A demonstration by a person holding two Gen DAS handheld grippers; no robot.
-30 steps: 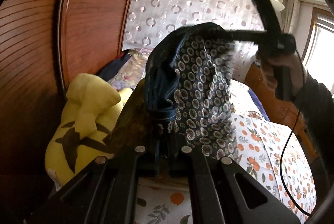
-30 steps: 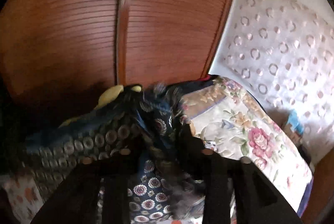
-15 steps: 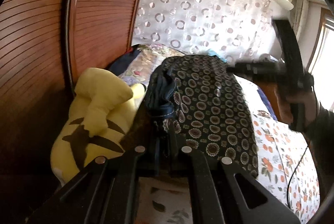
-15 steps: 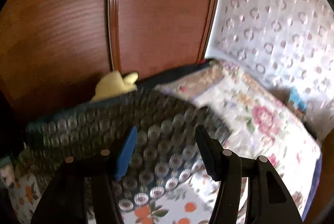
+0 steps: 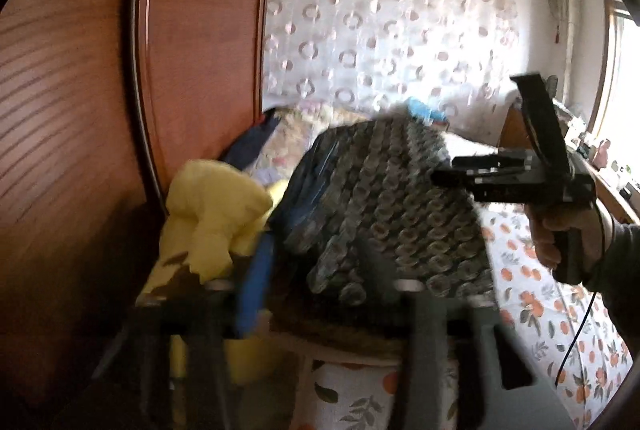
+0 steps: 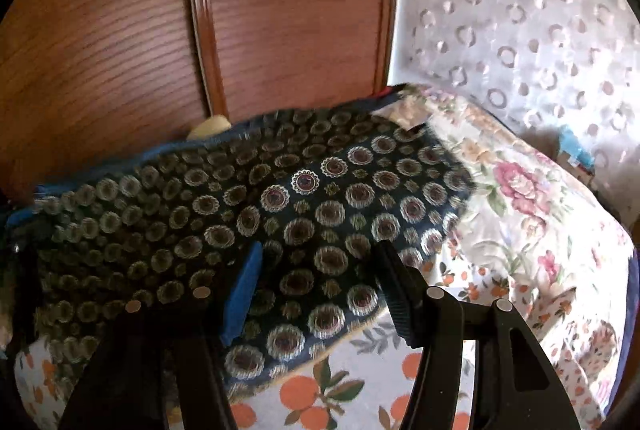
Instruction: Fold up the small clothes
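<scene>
A dark garment with a ring pattern lies spread and folded on the bed, its blue hem along the far left side. My right gripper hovers open just over its near edge, with nothing pinched between the blue pad and the black one. In the left wrist view the same garment lies ahead of my left gripper, which is blurred. Its jaws are opening and the pads stand clear of the cloth's near edge. A hand holds the right gripper above the garment's right side.
A yellow plush toy sits left of the garment against the wooden wardrobe. A floral quilt lies to the right. The orange-print sheet covers the bed. A black cable hangs from the right gripper.
The garment hung between both grippers; now it lies flat on the bed. The right gripper let go first and sank. The left jaws have just spread off the hem.
</scene>
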